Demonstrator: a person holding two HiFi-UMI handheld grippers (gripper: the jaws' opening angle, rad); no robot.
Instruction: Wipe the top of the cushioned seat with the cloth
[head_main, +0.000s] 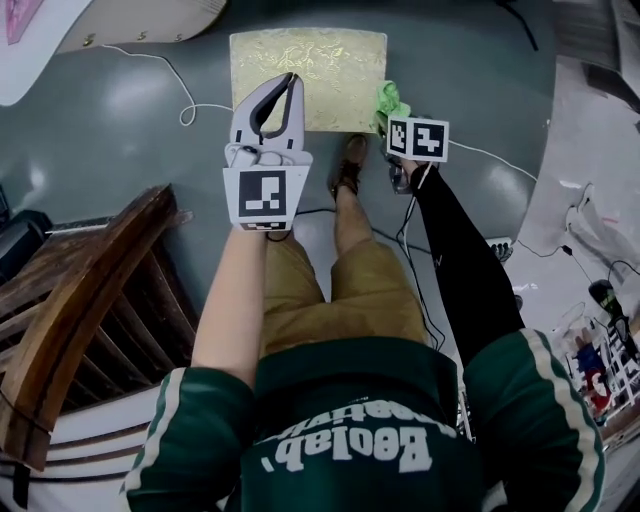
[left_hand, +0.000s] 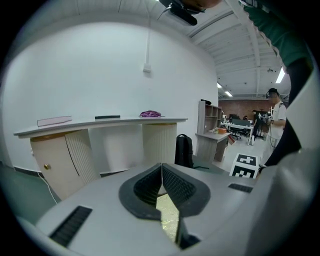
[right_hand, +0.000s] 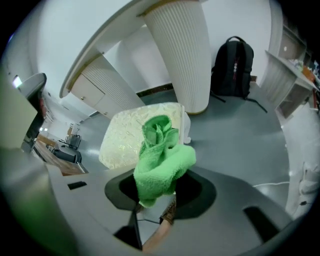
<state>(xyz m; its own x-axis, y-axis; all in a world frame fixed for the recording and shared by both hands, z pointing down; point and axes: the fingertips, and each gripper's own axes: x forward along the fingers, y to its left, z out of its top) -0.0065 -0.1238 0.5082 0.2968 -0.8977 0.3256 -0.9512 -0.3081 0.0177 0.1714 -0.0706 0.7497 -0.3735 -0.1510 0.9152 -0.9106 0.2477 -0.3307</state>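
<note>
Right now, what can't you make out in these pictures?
Seat: left gripper view shows only a sliver; the left gripper hides the rest.
Whether the cloth touches the seat: in head view the right gripper covers that spot.
Purple thing on the counter, left gripper view: too small to name.

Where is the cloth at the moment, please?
In the head view, the cloth is right of centre, clamped in the right gripper by the seat's right edge, at its near corner.
</note>
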